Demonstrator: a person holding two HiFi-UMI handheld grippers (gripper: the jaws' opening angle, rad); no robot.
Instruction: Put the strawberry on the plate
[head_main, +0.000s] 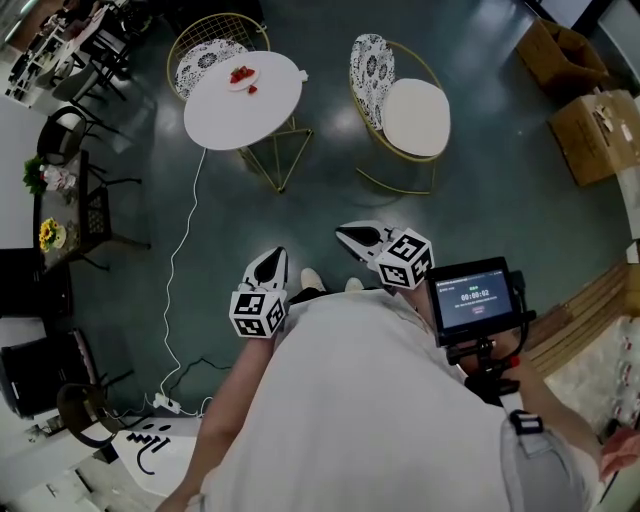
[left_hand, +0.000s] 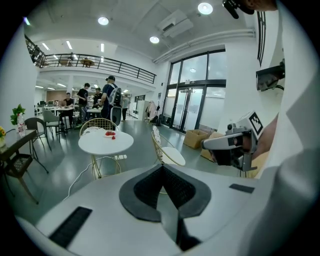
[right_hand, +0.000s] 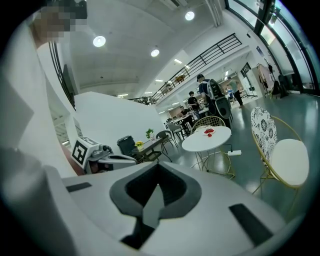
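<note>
You stand well back from the round white table (head_main: 235, 120), with both grippers held close against your body and a stretch of dark floor between them and the table.

Your left gripper (head_main: 270, 264) has its jaws pressed together with nothing between them; its own view shows the dark pads meeting along 1 line. Your right gripper (head_main: 357, 239) looks the same in its own view: jaws together, nothing held. The 2 grippers sit near each other at about the same height, the right one angled across towards the left.

The strawberry (head_main: 252, 90) lies loose on the tabletop, just beside the plate (head_main: 230, 80) on the side nearer you. The plate sits towards the far edge of the table and already carries a small red heap of strawberries (head_main: 241, 73) (how many, you cannot tell at this range).

1 gold wire chair (head_main: 205, 55) with a patterned cushion stands behind the table, and a 2nd chair (head_main: 400, 105) with a white seat stands to its right, apart from it. A white cable (head_main: 178, 250) trails across the floor from under the table towards your left side. A small monitor (head_main: 472, 300) is mounted by your right arm. Cardboard boxes (head_main: 590, 130) rest on the floor at the far right.
</note>
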